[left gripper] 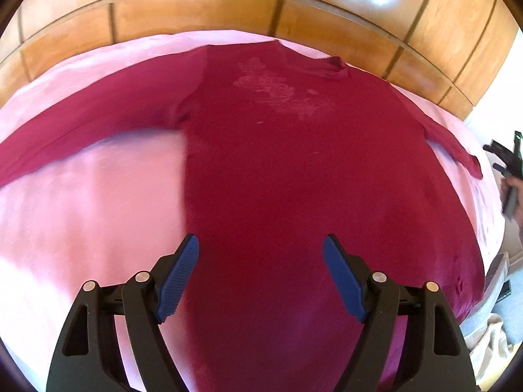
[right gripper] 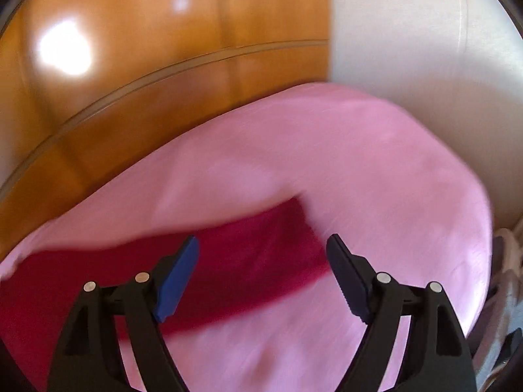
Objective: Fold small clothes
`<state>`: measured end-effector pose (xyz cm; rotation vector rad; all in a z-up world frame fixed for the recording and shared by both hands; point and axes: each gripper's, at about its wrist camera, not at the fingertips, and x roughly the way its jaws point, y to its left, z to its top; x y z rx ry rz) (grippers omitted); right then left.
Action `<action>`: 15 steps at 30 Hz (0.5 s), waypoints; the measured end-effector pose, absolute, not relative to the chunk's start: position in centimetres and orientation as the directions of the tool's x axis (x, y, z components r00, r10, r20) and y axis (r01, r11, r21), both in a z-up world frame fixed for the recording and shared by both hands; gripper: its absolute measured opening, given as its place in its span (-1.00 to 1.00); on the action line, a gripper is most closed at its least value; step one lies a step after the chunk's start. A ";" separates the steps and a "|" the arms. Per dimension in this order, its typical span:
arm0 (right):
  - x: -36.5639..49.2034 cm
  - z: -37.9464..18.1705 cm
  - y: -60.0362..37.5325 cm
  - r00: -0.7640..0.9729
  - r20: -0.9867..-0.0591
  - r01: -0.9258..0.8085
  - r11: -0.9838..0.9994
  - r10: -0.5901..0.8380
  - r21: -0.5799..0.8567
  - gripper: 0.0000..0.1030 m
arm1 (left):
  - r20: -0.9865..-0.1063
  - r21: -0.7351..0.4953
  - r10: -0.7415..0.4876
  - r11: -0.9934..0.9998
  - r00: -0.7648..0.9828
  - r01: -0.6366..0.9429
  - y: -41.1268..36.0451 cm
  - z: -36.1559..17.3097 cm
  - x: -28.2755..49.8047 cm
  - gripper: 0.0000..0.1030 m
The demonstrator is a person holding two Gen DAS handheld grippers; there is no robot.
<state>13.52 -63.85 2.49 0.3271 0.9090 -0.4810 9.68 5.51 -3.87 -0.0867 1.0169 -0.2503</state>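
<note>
A dark red long-sleeved shirt (left gripper: 278,150) lies flat on a pink sheet (left gripper: 85,202), both sleeves spread out, a faded print on its chest. My left gripper (left gripper: 261,248) is open and empty, hovering over the shirt's lower body. In the right wrist view one red sleeve (right gripper: 255,254) lies across the pink sheet (right gripper: 376,176). My right gripper (right gripper: 262,245) is open and empty, just above the sleeve's cuff end. The right gripper also shows at the right edge of the left wrist view (left gripper: 510,170).
A wooden headboard (left gripper: 228,9) runs behind the bed. A white wall (right gripper: 425,49) stands beyond the bed's right corner. Pale cloth and dark items (left gripper: 500,320) lie off the bed's right edge.
</note>
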 end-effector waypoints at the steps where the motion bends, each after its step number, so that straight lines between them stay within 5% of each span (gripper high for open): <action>1: 12.5 2.5 -61.7 0.537 -0.823 0.459 0.883 -0.186 0.100 0.55 | -0.828 -0.183 -0.234 0.972 0.509 0.149 6.2 -3.7 9.0 0.50; 8: 6.7 1.4 -49.6 0.494 -0.847 0.139 0.943 0.197 0.301 0.24 | -0.821 -0.236 -0.228 0.970 0.523 0.052 10.2 -3.6 4.6 0.50; 15: 2.4 -1.5 -43.3 0.371 -0.870 0.095 0.918 0.326 0.385 -0.10 | -0.822 -0.295 -0.290 0.953 0.490 0.068 10.7 -5.5 2.1 0.28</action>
